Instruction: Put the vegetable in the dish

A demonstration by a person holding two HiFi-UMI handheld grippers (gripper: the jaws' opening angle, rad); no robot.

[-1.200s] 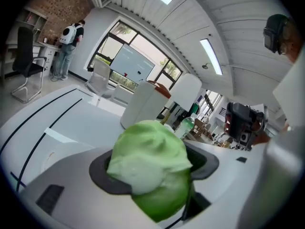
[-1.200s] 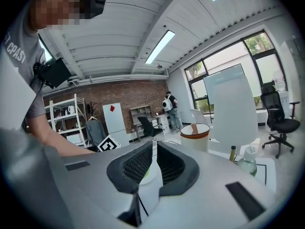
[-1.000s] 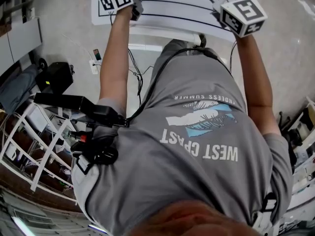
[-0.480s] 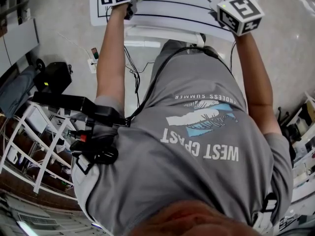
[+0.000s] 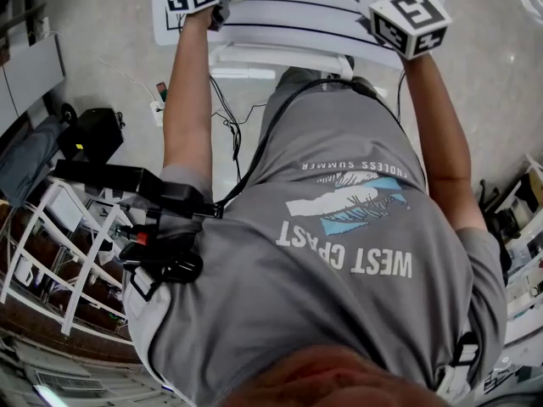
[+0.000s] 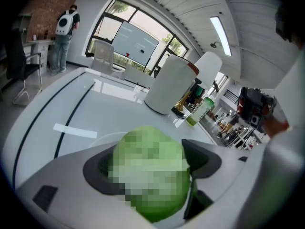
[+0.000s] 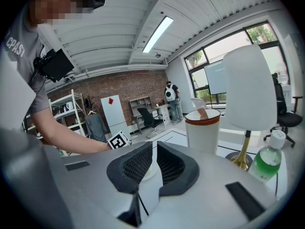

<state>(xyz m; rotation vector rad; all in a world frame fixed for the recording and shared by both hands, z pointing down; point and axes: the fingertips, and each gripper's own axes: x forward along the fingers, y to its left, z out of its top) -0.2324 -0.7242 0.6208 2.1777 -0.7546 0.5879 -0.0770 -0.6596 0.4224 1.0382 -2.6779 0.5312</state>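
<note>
Between the left gripper's (image 6: 151, 159) dark pads sits the vegetable (image 6: 150, 182), a rounded green head that fills the gap. Both pads lie against its sides while the jaws are opening. It is about as wide as it is tall, so no long axis stands out, and which way it points cannot be told. Just behind it a pale curved rim (image 6: 95, 137) shows on the white tabletop (image 6: 52, 99). This seems to be the dish, but whether the vegetable touches it cannot be told. In the head view this gripper is over the near left corner of the tabletop.

The right gripper (image 7: 154, 149) is over the near edge toward the right corner. Its jaws are drawn almost together, leaving only a narrow slit, and hold nothing. Through the slit a pale round shape shows lower down.

Farther across the tabletop, past a strip of white tape (image 6: 75, 130) and curved black lines (image 6: 71, 113), stands a white cylindrical container (image 6: 169, 85) with a red rim. Just beside it, on its right in both gripper views, is a lamp (image 6: 208, 66) with a white shade. A green bottle (image 6: 200, 111) stands near the lamp's foot. Beyond the far edge a person (image 6: 64, 37) stands by the windows.
</note>
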